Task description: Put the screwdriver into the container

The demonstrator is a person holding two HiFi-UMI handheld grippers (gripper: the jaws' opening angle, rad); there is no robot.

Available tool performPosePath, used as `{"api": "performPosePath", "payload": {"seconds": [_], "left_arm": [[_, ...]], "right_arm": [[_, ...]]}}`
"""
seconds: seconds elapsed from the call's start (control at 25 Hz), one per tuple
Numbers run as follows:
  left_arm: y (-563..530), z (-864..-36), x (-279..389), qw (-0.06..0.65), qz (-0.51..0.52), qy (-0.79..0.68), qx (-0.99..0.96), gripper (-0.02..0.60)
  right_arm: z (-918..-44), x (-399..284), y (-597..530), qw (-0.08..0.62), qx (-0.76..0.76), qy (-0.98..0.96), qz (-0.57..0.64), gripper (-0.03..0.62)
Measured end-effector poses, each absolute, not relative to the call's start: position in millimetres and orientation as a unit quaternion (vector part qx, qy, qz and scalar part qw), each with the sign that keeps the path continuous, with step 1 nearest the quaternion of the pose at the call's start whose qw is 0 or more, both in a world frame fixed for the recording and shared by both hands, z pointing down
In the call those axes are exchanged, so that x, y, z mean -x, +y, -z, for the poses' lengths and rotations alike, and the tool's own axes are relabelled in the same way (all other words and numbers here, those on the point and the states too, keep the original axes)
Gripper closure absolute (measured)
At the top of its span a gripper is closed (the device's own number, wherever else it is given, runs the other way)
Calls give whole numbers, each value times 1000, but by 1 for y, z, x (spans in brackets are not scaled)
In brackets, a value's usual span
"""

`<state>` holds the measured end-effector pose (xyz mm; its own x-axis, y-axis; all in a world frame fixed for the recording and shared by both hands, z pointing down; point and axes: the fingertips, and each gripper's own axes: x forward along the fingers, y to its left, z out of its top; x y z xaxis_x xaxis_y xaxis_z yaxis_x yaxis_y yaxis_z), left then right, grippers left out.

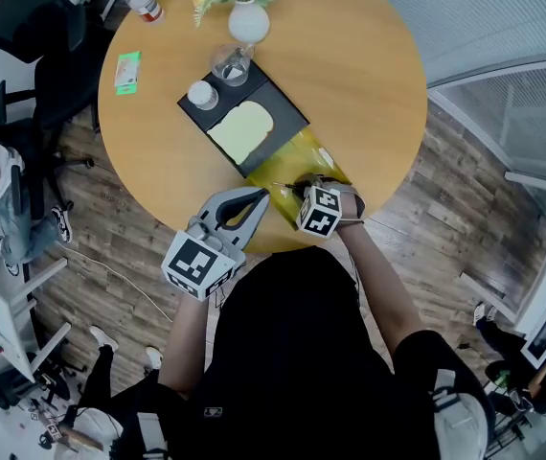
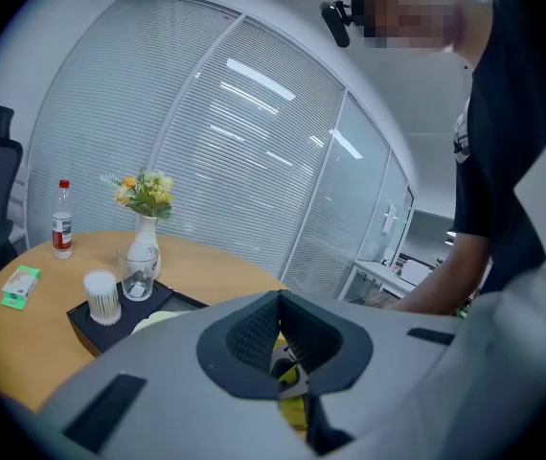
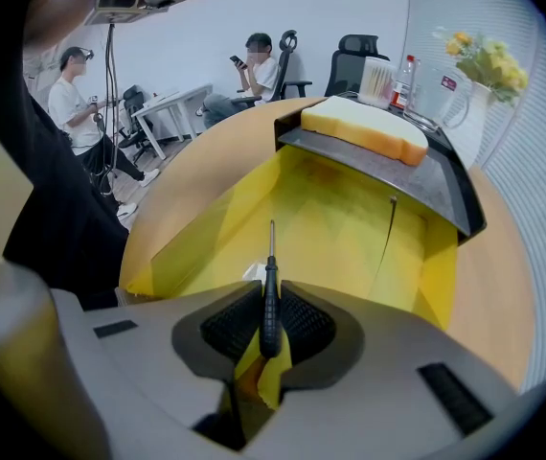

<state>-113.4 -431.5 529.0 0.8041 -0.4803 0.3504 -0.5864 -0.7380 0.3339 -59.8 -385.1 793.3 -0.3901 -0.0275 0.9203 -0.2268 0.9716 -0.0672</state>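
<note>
A black-handled screwdriver (image 3: 269,300) is clamped between the pads of my right gripper (image 3: 269,322). Its thin shaft points forward over the open yellow see-through container (image 3: 340,223). In the head view that container (image 1: 290,164) sits at the table's near edge, against the black tray, and the right gripper (image 1: 307,193) hovers at its near end. My left gripper (image 1: 258,199) rests just left of the container with its jaws together and nothing between them. In the left gripper view its pads (image 2: 254,333) meet, with yellow showing behind.
The black tray (image 1: 283,113) carries a bread slice (image 1: 240,130), a cotton-swab jar (image 1: 202,94) and a glass (image 1: 230,63). A flower vase (image 1: 248,19), a bottle (image 1: 143,0) and a green pack (image 1: 126,72) sit farther back. Office chairs and seated people are beyond the table.
</note>
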Motion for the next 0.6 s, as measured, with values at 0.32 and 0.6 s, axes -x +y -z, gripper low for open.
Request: {"api": "performPosePath", "payload": {"seconds": [0.32, 0.6], "left_arm": [[-432, -529, 116, 223, -115, -295, -922, 577], [-429, -524, 118, 219, -112, -302, -921, 577]], "right_arm": [[-796, 60, -385, 541, -84, -833, -82, 542], [-791, 59, -387, 521, -100, -843, -90, 495]]}}
